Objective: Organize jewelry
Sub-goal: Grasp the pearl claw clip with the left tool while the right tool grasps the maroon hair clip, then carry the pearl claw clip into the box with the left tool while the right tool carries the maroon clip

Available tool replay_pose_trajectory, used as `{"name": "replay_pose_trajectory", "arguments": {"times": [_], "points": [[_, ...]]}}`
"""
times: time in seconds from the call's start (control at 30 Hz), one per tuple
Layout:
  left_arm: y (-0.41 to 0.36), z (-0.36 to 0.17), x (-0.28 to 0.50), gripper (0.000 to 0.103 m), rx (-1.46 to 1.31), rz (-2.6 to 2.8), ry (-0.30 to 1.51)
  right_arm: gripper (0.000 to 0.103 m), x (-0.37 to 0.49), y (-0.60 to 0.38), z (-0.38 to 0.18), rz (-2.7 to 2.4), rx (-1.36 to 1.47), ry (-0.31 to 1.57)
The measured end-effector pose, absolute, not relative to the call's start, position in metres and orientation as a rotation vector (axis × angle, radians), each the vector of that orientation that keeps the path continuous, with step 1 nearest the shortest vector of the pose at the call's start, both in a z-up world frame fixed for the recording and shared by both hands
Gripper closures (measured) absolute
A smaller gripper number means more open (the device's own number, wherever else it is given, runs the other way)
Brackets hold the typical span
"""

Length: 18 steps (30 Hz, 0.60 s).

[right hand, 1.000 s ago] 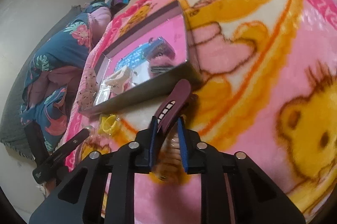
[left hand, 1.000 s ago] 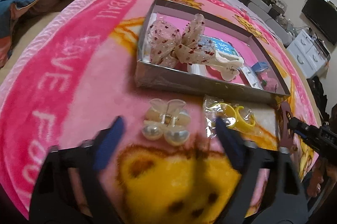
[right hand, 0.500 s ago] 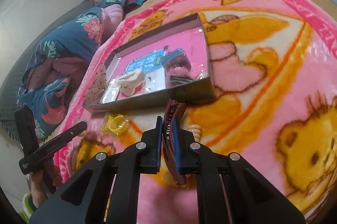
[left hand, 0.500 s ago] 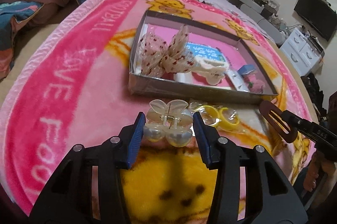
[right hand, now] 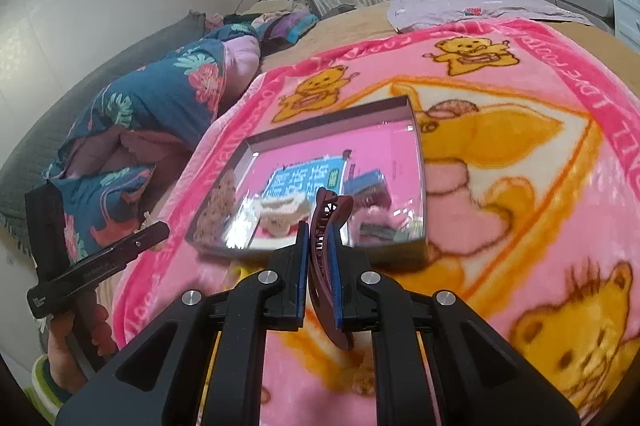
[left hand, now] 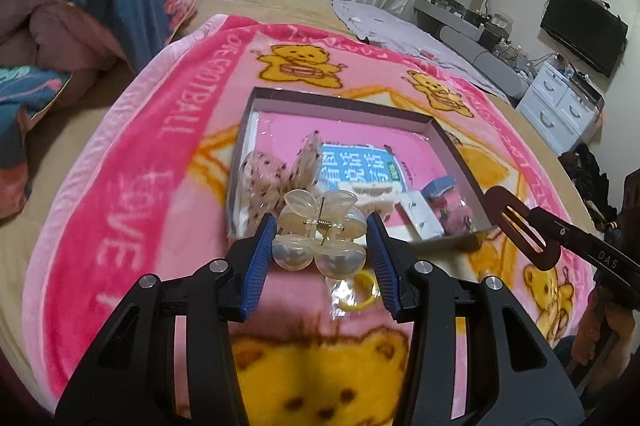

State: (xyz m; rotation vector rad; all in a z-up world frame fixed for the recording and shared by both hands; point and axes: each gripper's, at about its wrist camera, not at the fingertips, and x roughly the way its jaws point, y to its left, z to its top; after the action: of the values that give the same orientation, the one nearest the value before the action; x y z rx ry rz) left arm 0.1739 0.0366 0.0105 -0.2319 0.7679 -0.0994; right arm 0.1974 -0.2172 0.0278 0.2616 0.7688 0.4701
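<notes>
Left gripper (left hand: 320, 238): wide open a second ago over pearl clip (left hand: 319, 236) lying on blanket (left hand: 120, 185); now clamped on clip, lifted clear, in front of box (left hand: 452, 141). Yellow ring (left hand: 357, 292) in bag left on blanket below. Right gripper (right hand: 320, 246): shut on maroon clip (right hand: 325, 254) as before, raised higher, near box edge. Left view alone shows pearl clip and ring; right view alone shows maroon clip's teeth and hand (right hand: 74, 330) under left gripper.

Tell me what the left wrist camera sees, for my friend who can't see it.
The left hand-held gripper holds a clear pearl hair claw above a pink bear blanket. Behind it sits an open box of hair accessories, and a brown hair clip hangs at the right.
</notes>
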Motion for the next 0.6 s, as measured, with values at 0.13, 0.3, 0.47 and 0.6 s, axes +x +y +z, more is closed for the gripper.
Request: {"name": "replay_pose_trajectory", "arguments": {"times": [0.13, 0.3, 0.47, 0.6], "points": [[0.024, 0.009, 0.191, 0.065, -0.203, -0.111, 0.777, 0.094, 0.211, -0.217, 0.028, 0.46, 0.265, 0.758], [0.01, 0.001, 0.21, 0.065, -0.181, -0.127, 0.8, 0.094, 0.228, -0.22, 0.027, 0.431, 0.275, 0.748], [-0.004, -0.009, 0.226, 0.065, -0.148, -0.139, 0.82, 0.094, 0.247, -0.226, 0.025, 0.39, 0.289, 0.732], [-0.009, -0.019, 0.239, 0.065, -0.132, -0.137, 0.84, 0.094, 0.262, -0.227, 0.021, 0.365, 0.29, 0.732]]}}
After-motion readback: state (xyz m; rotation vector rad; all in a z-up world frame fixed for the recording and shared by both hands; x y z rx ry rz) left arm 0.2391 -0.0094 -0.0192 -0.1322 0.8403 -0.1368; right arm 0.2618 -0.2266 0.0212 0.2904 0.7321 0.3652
